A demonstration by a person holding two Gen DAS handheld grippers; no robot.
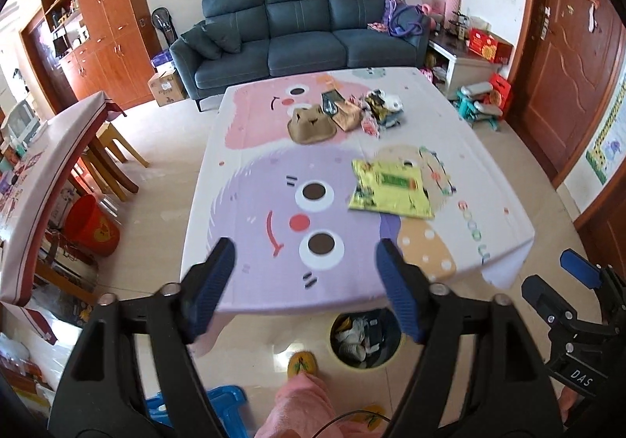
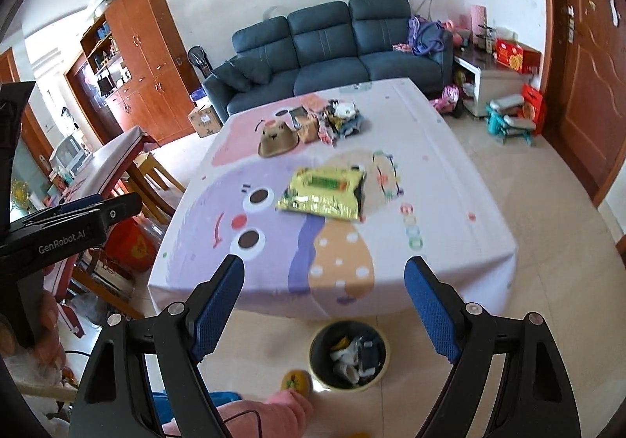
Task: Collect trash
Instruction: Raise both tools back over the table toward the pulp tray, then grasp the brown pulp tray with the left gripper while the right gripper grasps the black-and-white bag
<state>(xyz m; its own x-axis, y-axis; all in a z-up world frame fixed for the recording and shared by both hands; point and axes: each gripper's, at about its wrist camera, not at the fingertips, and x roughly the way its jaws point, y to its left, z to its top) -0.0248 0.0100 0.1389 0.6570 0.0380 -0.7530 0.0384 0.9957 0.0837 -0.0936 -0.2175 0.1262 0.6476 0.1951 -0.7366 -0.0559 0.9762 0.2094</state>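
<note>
Both jaws gape, yellow wrapper (image 2: 322, 193) well beyond them

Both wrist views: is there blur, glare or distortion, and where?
Left wrist view: the open left gripper has motion-blurred blue finger pads; the fisheye bends the cartoon-print tablecloth. Right wrist view: sharper; glare on the crinkled yellow snack bag.

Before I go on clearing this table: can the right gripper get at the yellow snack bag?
Probably yes. The right gripper is open and empty, and only bare tablecloth lies between it and the yellow snack bag.
</note>
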